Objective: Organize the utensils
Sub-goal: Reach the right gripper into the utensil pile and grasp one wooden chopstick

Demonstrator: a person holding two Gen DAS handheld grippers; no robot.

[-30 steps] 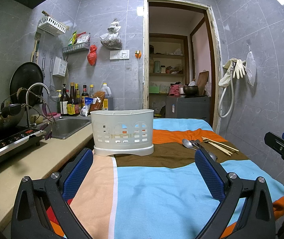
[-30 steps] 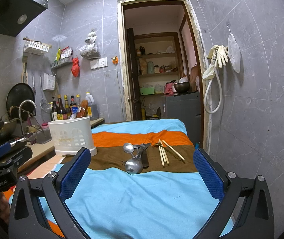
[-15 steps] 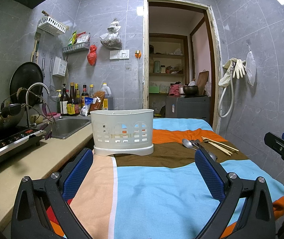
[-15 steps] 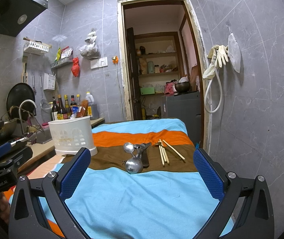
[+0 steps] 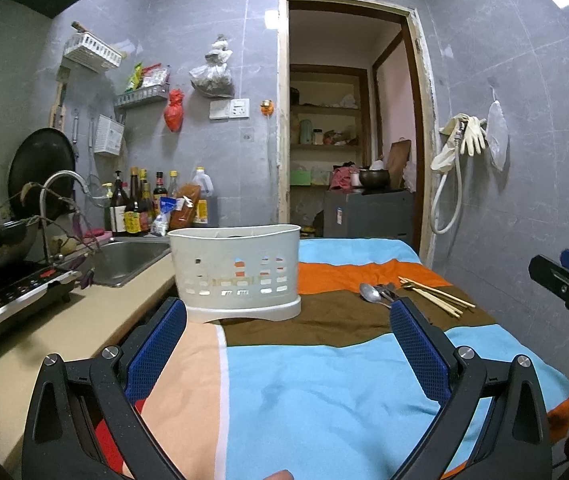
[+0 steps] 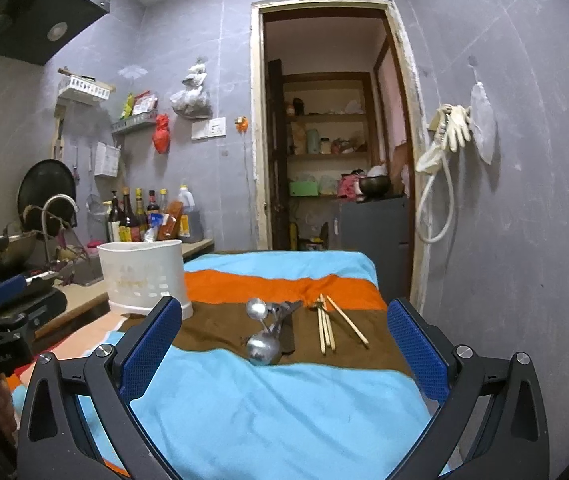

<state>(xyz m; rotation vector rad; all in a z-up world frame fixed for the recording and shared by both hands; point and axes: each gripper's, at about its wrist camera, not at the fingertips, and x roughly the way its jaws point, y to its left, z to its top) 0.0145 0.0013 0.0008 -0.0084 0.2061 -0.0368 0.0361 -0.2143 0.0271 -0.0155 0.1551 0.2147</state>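
Observation:
A white perforated utensil holder [image 5: 238, 272] [image 6: 144, 276] stands upright on the brown stripe of a striped cloth [image 5: 324, 384] [image 6: 276, 404]. To its right lie metal spoons [image 6: 262, 330] [image 5: 372, 293] with other dark cutlery, and beside them several wooden chopsticks [image 6: 330, 324] [image 5: 434, 296]. My left gripper [image 5: 288, 340] is open and empty, short of the holder. My right gripper [image 6: 284, 340] is open and empty too, hovering before the spoons. Each gripper shows at the edge of the other's view.
A beige counter [image 5: 48, 332] runs along the left with a sink [image 5: 124, 258], a tap, an induction hob [image 5: 8, 296] and a wok. Bottles [image 5: 136, 208] line the back wall. A doorway [image 5: 348, 120] opens behind the table; a tiled wall closes the right.

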